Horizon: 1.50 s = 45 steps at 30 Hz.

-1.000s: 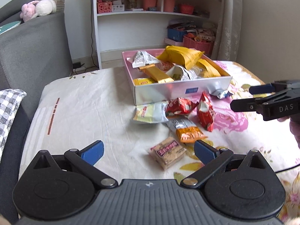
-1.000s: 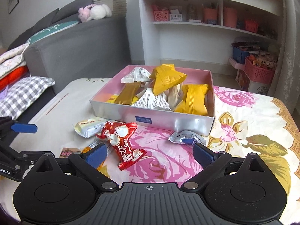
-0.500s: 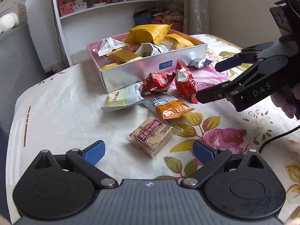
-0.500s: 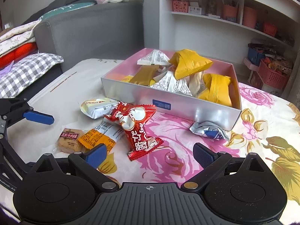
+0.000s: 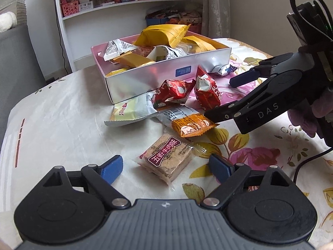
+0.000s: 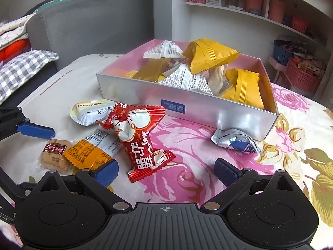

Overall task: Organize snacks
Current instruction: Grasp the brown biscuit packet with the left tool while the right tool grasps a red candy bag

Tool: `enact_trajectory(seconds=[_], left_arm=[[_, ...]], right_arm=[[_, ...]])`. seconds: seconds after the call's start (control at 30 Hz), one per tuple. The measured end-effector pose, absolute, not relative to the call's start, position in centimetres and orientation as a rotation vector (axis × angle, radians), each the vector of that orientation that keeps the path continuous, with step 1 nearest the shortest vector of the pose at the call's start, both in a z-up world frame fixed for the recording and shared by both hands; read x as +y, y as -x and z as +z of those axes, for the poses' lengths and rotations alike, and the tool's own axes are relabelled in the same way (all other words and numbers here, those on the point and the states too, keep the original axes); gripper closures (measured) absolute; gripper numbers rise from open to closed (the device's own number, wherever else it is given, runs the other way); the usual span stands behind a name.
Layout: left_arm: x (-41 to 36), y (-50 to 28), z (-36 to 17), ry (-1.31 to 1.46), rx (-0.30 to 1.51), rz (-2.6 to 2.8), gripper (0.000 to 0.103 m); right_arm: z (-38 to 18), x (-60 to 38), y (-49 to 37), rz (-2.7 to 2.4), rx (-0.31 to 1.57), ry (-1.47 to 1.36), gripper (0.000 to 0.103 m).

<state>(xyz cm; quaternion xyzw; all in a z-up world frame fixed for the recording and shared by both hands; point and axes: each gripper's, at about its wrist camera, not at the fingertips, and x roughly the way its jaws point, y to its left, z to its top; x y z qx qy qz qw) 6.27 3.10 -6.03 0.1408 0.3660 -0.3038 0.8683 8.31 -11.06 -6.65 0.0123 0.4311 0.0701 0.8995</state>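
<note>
Both grippers lower, left gripper [image 5: 165,167] jaws narrower around biscuit pack [image 5: 166,158], untouched.

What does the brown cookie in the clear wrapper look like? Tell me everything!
The brown cookie is a squarish, crumbly-looking biscuit block sealed in a clear plastic wrapper with crimped ends. A dark red label with pale Chinese writing sits on top. It lies flat on the flowered tablecloth, closest of all the loose snacks, between the two blue fingers of the open left claw, which do not press on it. The orange packet lies just beyond its far corner.

Orange packet [image 5: 192,125] partly hidden behind right gripper [image 5: 225,96] fingers [image 5: 220,114].
</note>
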Motion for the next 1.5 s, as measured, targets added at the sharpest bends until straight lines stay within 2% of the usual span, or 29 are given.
enact_trajectory(seconds=[0.3, 0.53, 0.7, 1.1, 1.2, 1.3, 1.37, 1.47, 1.5], left_arm=[[3.1, -7.1, -5.6, -0.272, 0.77, -0.634, 0.047], [3.5, -7.6, -5.5, -0.245, 0.79, -0.614, 0.058], [3.7, -7.8, -5.3, -0.234, 0.795, -0.598, 0.07], [3.5, -7.7, -5.0, -0.258, 0.815, -0.553, 0.071], [3.6, -7.7, -4.8, -0.247, 0.833, -0.514, 0.071], [3.9, -7.7, -4.4, -0.232, 0.841, -0.492, 0.071], [4.1, -7.8, -4.2, -0.22, 0.846, -0.473, 0.071], [4.4, -8.0, -3.9, -0.204, 0.869, -0.422, 0.071], [4.5, -8.1, -3.9, -0.199, 0.877, -0.405, 0.071]], right_arm=[[-7.0, -10.5, -8.8, 0.148, 0.873, 0.003, 0.0], [-6.9, -10.2, -9.4, 0.143, 0.894, 0.011, 0.0], [-6.8, -10.2, -9.7, 0.151, 0.909, 0.018, 0.0], [-5.5, -9.0, -9.0, 0.174, 0.854, 0.049, 0.002], [-4.9, -8.7, -9.0, 0.191, 0.836, 0.052, 0.013], [-4.7, -8.7, -9.0, 0.196, 0.834, 0.048, 0.034], [-4.6, -8.7, -9.1, 0.195, 0.838, 0.04, 0.058], [-4.5, -8.8, -9.1, 0.198, 0.845, 0.036, 0.079], [-4.4, -8.8, -9.0, 0.203, 0.847, 0.032, 0.079]])
